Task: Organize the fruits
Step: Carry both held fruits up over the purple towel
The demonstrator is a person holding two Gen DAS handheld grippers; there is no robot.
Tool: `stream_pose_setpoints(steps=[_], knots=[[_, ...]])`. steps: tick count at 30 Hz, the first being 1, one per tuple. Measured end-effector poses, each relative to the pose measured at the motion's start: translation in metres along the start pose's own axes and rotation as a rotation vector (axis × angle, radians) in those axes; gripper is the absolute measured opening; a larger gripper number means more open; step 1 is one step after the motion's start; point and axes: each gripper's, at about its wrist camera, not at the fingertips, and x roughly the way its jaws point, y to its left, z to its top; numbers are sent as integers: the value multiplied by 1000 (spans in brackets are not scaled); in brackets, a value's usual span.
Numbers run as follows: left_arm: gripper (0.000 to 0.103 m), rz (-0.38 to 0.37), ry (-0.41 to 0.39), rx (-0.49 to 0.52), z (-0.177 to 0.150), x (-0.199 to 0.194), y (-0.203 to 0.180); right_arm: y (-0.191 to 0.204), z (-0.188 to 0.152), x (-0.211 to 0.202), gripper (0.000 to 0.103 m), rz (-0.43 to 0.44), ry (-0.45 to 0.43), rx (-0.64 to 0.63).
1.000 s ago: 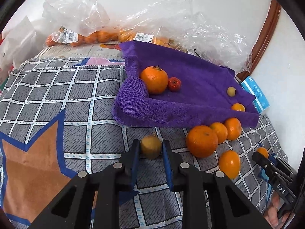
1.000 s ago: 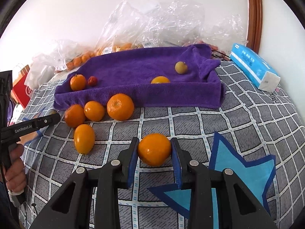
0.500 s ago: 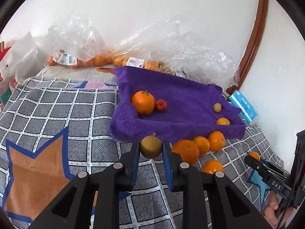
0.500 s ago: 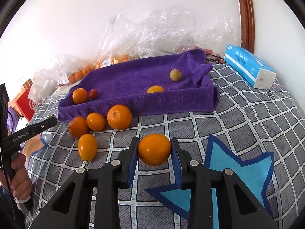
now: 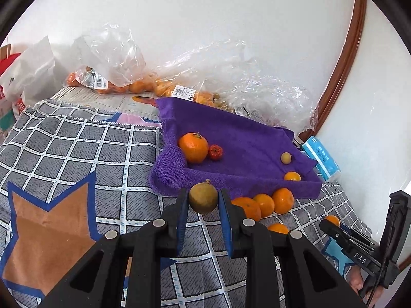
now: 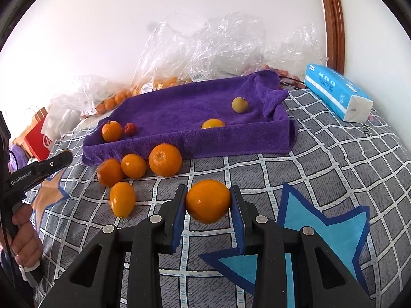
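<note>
Here the purple towel tray (image 6: 179, 107) is the largest thing, lying ahead of both grippers on the checked cloth (image 6: 334, 159); inside it sit an orange (image 5: 193, 147), a small red fruit (image 5: 215, 152), a yellowish fruit (image 6: 240, 104) and another orange one (image 6: 212, 123). Four loose oranges (image 6: 165, 159) cluster just outside its near wall. The right gripper (image 6: 208, 202) pinches an orange fruit (image 6: 208, 201), lifted off the cloth, with the tray straight ahead beyond the near wall. The left gripper (image 5: 203, 200) pinches a brownish-green fruit (image 5: 203, 198), which hangs close to the tray's near-left corner. Judging by that, the left hand is nearer; its fruit likely needs only to clear the wall.
</note>
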Motion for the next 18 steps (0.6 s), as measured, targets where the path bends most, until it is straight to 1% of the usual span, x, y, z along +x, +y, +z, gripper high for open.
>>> stream_pose_setpoints(steps=[2,6,9,11,13,16,18], knots=[[22,-5,-4,-3,0,-1,1,1,0,-1,33,-9,-3,-3],[22,11,-24,-1,1,-5,1,2,0,-5,33,-26,-3,-7],[22,31,-5,-8,3,-5,1,3,4,-12,33,-26,-5,-12],[22,24,14,-27,7,-7,-1,4,11,-21,33,-29,-17,-20],[22,11,6,-30,12,-14,-6,4,18,-28,33,-23,-36,-26],[22,20,-19,-14,23,-23,-17,5,32,-34,33,-26,-59,-27],[22,12,-27,-9,33,-27,-23,5,43,-35,33,-25,-72,-24]])
